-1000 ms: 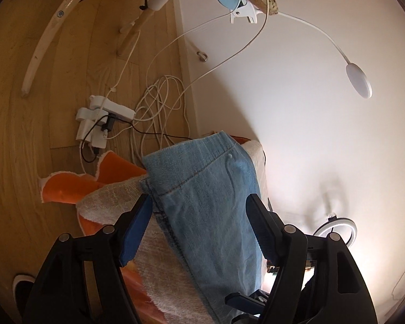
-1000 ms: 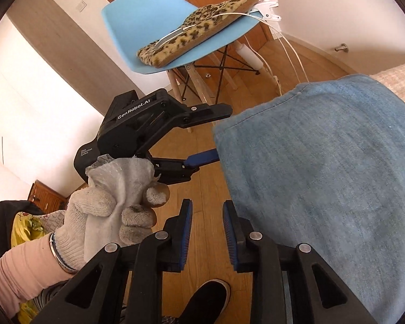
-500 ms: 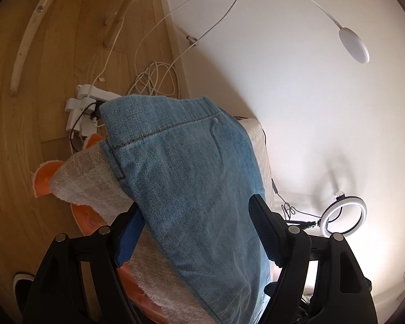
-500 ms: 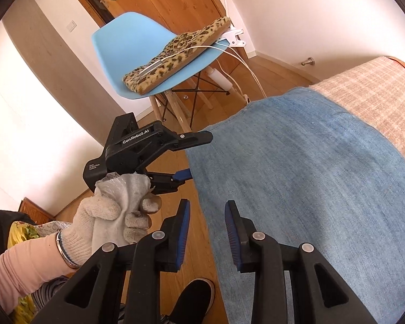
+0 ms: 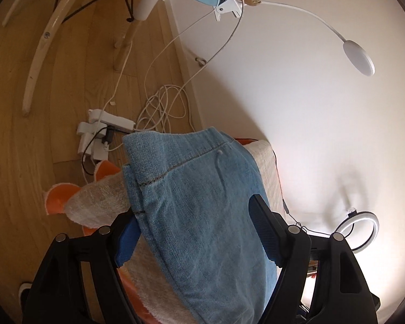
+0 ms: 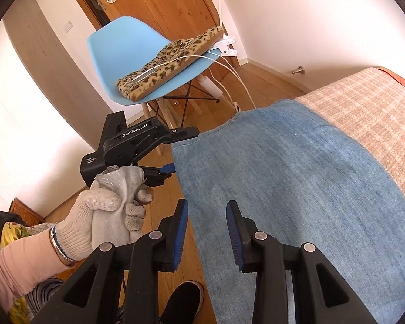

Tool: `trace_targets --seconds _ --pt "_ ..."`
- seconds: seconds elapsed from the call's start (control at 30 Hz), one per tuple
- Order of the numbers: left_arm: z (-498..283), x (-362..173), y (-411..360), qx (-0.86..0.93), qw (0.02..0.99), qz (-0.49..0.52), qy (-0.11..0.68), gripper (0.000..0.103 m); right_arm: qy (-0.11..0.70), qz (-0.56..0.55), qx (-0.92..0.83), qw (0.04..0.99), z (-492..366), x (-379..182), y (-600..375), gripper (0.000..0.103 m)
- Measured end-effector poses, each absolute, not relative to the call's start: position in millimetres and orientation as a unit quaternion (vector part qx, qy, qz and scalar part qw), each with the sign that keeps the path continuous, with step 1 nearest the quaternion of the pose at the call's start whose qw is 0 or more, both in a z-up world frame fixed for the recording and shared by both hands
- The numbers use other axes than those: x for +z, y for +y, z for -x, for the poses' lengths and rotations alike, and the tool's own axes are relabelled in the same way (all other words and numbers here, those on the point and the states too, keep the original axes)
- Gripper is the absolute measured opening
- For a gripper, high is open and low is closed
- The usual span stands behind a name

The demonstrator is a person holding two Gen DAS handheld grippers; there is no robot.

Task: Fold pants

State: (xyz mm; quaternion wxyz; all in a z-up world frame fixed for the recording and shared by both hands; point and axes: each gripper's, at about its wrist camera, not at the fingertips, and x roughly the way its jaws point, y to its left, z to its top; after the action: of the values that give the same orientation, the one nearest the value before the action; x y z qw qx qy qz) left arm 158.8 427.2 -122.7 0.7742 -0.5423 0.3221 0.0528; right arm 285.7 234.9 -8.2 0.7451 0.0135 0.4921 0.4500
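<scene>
Light blue denim pants [image 6: 297,178] lie folded on a beige checked cloth [image 6: 370,108] over a surface with an orange edge. In the left wrist view the pants [image 5: 197,205] run between the wide-open jaws of my left gripper [image 5: 194,235], whose fingers straddle the pants' left edge. In the right wrist view the left gripper [image 6: 181,151] sits at the pants' near-left edge, one finger above and one below the fabric. My right gripper [image 6: 206,232] is open over the pants' near edge, holding nothing.
A light blue chair [image 6: 137,51] with a leopard-print cushion [image 6: 170,59] and a clipped white lamp [image 5: 356,56] stands beyond. A power strip and tangled cables [image 5: 105,132] lie on the wood floor. A ring light [image 5: 356,229] glows at right. My shoe [image 6: 183,305] shows below.
The right gripper's jaws have opened wider and it now sits over the pants' edge. The left gripper has stayed open around the pants' edge with small shifts.
</scene>
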Motion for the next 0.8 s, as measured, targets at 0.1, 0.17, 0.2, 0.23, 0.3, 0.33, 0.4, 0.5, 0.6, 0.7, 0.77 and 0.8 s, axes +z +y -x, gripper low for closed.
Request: trace_targets --seconds 0.1,0.17,0.2,0.23,0.3,0.33,0.4,0.5,0.6,0.7,0.77,0.8 --pt "-165 -106 420 0.04 0.811 0.49 0.318 0.072 0.488 -0.009 0.44 0.754 -291 -1 224 0.032" --pt "-170 -95 412 0.024 0.836 0.447 0.318 0.059 0.485 -0.006 0.433 0.76 -294 3 217 0.033" --pt "-172 -92 407 0.021 0.846 0.425 0.32 0.054 0.484 -0.006 0.43 0.762 -296 5 213 0.033" --pt "-172 -89 403 0.017 0.854 0.411 0.318 0.052 0.485 -0.007 0.426 0.764 -298 6 209 0.033" --pt "-173 -85 397 0.01 0.866 0.387 0.317 0.045 0.487 -0.011 0.419 0.767 -302 8 202 0.034" --pt "-174 -84 394 0.009 0.87 0.377 0.317 0.043 0.488 -0.015 0.416 0.767 -304 8 198 0.034" --pt "-176 -86 391 0.025 0.877 0.354 0.324 0.043 0.491 -0.021 0.408 0.769 -309 9 191 0.037" --pt "-179 -100 394 0.038 0.864 0.371 0.338 0.043 0.493 -0.025 0.403 0.771 -313 13 189 0.038" --pt "-181 -98 399 0.042 0.866 0.369 0.334 0.045 0.487 -0.015 0.407 0.773 -312 18 190 0.038" --pt "-183 -94 399 0.04 0.875 0.352 0.329 0.018 0.486 -0.006 0.41 0.772 -310 20 194 0.038" --pt "-182 -86 395 0.037 0.883 0.34 0.321 0.01 0.485 -0.003 0.409 0.773 -311 20 193 0.038" --pt "-181 -81 392 0.031 0.888 0.333 0.315 0.01 0.485 -0.002 0.405 0.775 -312 20 193 0.038"
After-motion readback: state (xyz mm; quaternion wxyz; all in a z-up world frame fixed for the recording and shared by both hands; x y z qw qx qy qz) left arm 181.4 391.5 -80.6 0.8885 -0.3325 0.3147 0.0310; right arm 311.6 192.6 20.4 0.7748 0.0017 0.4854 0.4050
